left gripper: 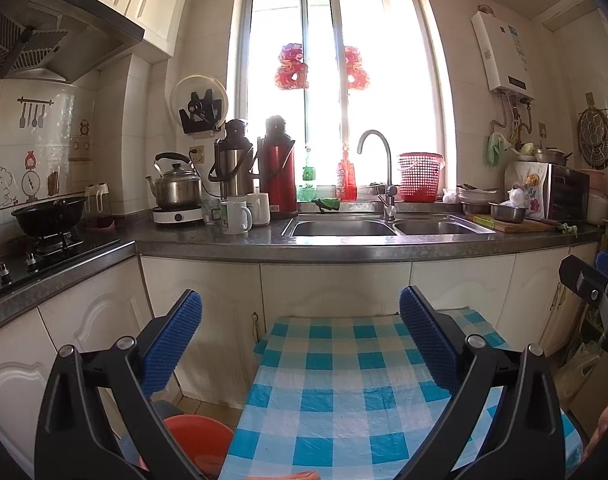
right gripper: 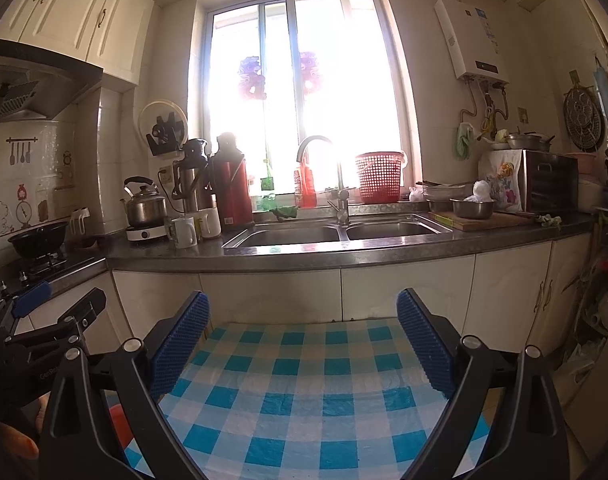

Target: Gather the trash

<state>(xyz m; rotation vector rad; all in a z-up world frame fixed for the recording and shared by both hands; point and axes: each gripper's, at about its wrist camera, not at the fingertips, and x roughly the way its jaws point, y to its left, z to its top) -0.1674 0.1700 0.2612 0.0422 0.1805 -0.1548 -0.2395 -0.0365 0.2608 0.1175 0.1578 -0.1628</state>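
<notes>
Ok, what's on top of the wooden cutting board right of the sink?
A round steel bowl sits on the wooden cutting board, with crumpled white plastic in or just behind it. The bowl's inside is hidden from this low angle.

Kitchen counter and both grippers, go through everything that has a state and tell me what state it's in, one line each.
left gripper: open, holding nothing.
right gripper: open, holding nothing.
faucet: no water seen running.
double sink: basins look empty.
wok: sitting on the gas burner, no flame visible.
kettle: lid on, resting on its white base.
red thermos: upright, capped.
</notes>
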